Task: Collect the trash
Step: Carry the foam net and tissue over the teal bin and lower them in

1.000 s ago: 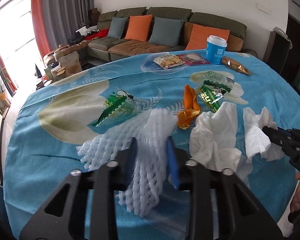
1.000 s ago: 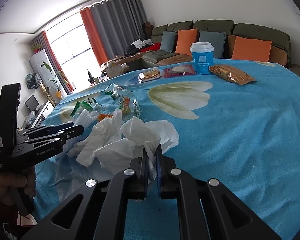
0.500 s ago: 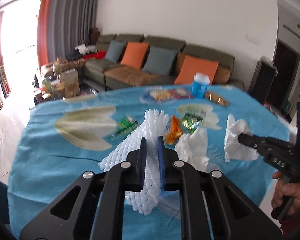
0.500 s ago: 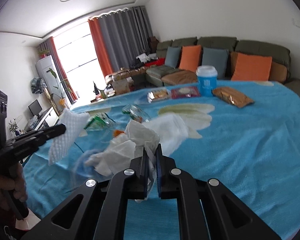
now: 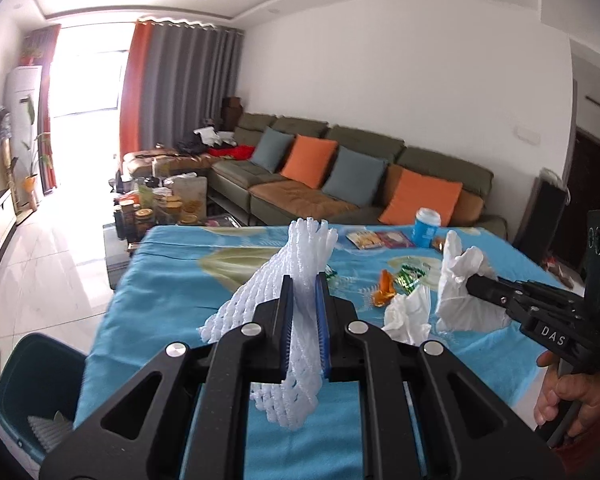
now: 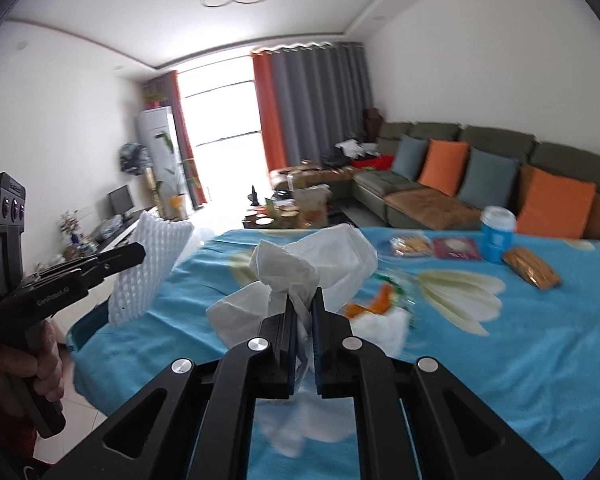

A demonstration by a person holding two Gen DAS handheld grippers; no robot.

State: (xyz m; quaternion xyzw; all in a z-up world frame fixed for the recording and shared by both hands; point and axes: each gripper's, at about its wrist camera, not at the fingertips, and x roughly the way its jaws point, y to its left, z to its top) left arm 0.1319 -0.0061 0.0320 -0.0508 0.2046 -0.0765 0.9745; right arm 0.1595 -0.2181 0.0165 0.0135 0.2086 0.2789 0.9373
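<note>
Gripping white foam net (image 5: 296,312) – left tool (image 5: 303,316) clamped | right tool (image 6: 302,334) pinching crumpled tissue (image 6: 296,272) | both above blue-clothed counter (image 6: 500,360)

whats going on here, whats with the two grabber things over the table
A person is clearing trash off a table with a blue flowered cloth, a hand-held gripper in each hand. The left gripper has its jaws shut on a white foam fruit net, lifted above the cloth. The right gripper is shut on a crumpled white tissue, also raised. Another tissue, orange peel and a green wrapper lie on the cloth. A teal bin stands by the near left corner.
</note>
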